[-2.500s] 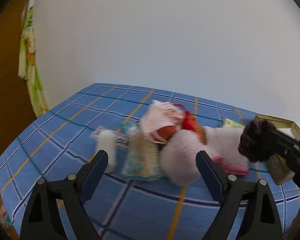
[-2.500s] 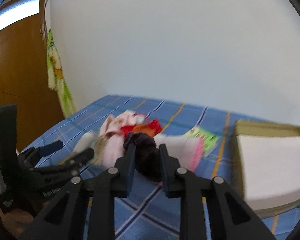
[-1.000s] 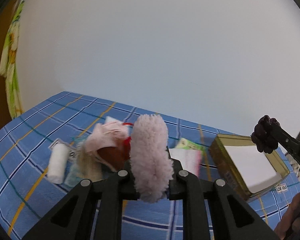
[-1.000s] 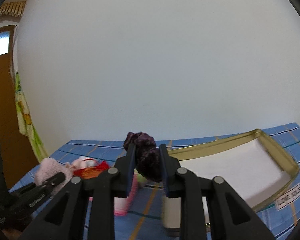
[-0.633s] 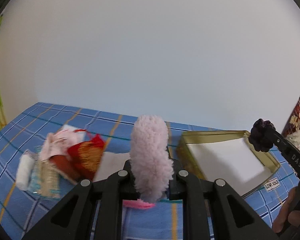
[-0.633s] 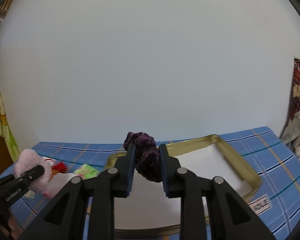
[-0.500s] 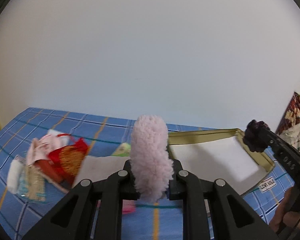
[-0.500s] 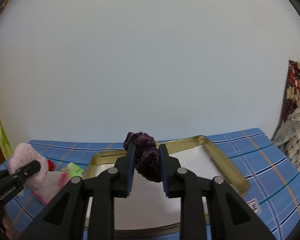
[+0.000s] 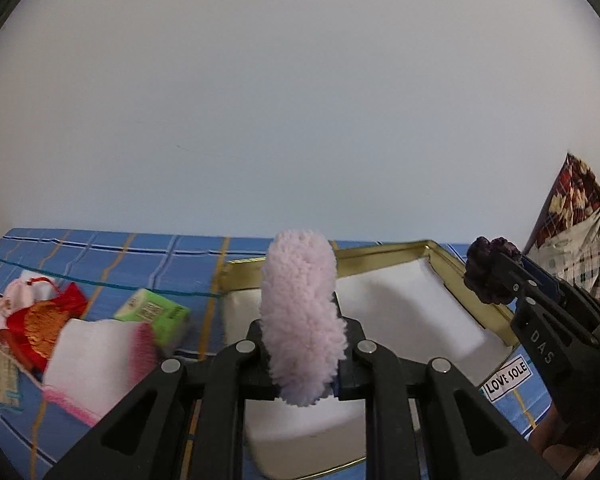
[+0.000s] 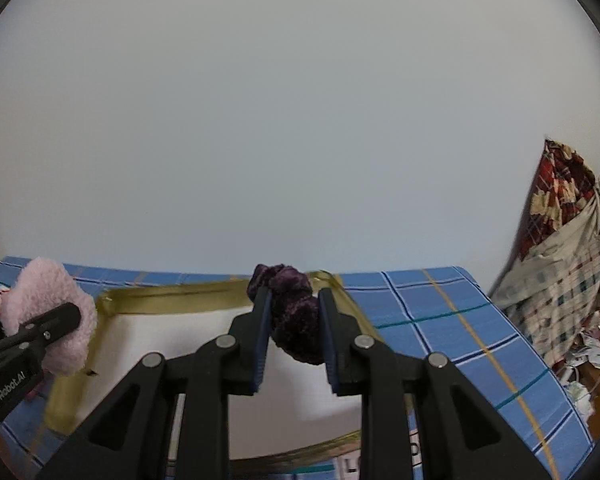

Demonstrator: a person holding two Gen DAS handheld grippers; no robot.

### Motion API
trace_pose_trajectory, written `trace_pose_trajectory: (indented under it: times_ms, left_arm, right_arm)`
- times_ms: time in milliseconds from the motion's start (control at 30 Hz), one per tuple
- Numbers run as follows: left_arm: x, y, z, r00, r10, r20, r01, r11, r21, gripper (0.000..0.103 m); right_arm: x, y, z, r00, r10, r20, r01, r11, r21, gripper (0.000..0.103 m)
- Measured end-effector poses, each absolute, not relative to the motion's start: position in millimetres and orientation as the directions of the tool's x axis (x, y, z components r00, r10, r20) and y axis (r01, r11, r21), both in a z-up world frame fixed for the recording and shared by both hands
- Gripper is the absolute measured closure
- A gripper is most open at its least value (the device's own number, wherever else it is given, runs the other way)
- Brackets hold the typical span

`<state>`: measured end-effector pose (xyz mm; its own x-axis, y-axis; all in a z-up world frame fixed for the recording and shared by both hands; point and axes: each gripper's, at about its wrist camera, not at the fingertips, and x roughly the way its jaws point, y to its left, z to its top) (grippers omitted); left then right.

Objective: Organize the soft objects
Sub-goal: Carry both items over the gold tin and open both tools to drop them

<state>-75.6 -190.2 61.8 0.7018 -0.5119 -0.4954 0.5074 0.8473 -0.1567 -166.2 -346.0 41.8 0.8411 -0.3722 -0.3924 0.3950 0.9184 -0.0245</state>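
My left gripper (image 9: 302, 334) is shut on a fluffy pink sock (image 9: 300, 316), held upright over the near left part of a gold tin box (image 9: 384, 250) with a white lining. My right gripper (image 10: 293, 320) is shut on a dark purple velvet scrunchie (image 10: 294, 322) above the same gold tin box (image 10: 168, 294). In the left wrist view the right gripper (image 9: 496, 276) hangs over the box's right rim with the purple scrunchie (image 9: 486, 276). The right wrist view shows the pink sock (image 10: 50, 312) at the box's left edge.
The box lies on a blue plaid bedsheet (image 9: 112, 256). Left of it lie a white pink-edged cloth (image 9: 96, 360), a green packet (image 9: 154, 312) and a red and orange pouch (image 9: 44, 320). Patterned fabrics (image 10: 568, 256) hang at the right. A white wall stands behind.
The left gripper closed on the pink sock and lifted it from the pile. Both grippers then swung right, from the pile of items to above the gold tin box.
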Motion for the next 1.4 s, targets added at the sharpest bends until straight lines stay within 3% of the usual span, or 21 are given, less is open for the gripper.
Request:
trace_pose_trajectory:
  times_ms: [367, 1000, 1100, 1167, 1233, 1267, 1333, 1400]
  left_arm:
    - [-81, -214, 51, 0.699, -0.481, -0.530, 0.520, 0.850, -0.085, 0.085]
    - [-84, -231, 37, 0.705, -0.410, -0.578, 0.484, 0.875, -0.030, 0.085]
    - [-83, -236, 34, 0.707, -0.403, -0.582, 0.481, 0.876, -0.022, 0.084]
    - [-83, -237, 33, 0.712, -0.395, -0.581, 0.472, 0.881, -0.020, 0.083]
    - [-83, -236, 34, 0.706, -0.401, -0.583, 0.473, 0.880, -0.032, 0.072]
    - [-84, -236, 35, 0.706, -0.406, -0.580, 0.474, 0.880, -0.038, 0.067]
    - [-88, -233, 39, 0.719, -0.408, -0.563, 0.469, 0.882, -0.040, 0.036]
    - [-96, -228, 46, 0.764, -0.393, -0.512, 0.443, 0.896, -0.026, 0.021]
  right_arm:
    - [-146, -353, 24, 0.786, -0.380, -0.488, 0.422, 0.906, -0.026, 0.080]
    - [-136, -364, 4, 0.759, -0.338, -0.556, 0.413, 0.911, 0.010, 0.079]
    - [-136, -363, 4, 0.757, -0.335, -0.561, 0.411, 0.911, 0.011, 0.074]
    - [-137, -363, 5, 0.757, -0.337, -0.561, 0.419, 0.908, 0.021, 0.061]
    - [-142, -364, 8, 0.769, -0.339, -0.543, 0.432, 0.900, 0.050, 0.025]
    - [-146, -363, 12, 0.781, -0.342, -0.523, 0.436, 0.898, 0.064, 0.023]
    - [-153, -362, 20, 0.808, -0.350, -0.473, 0.437, 0.895, 0.085, 0.020]
    - [-158, -358, 27, 0.824, -0.368, -0.431, 0.442, 0.893, 0.083, 0.016]
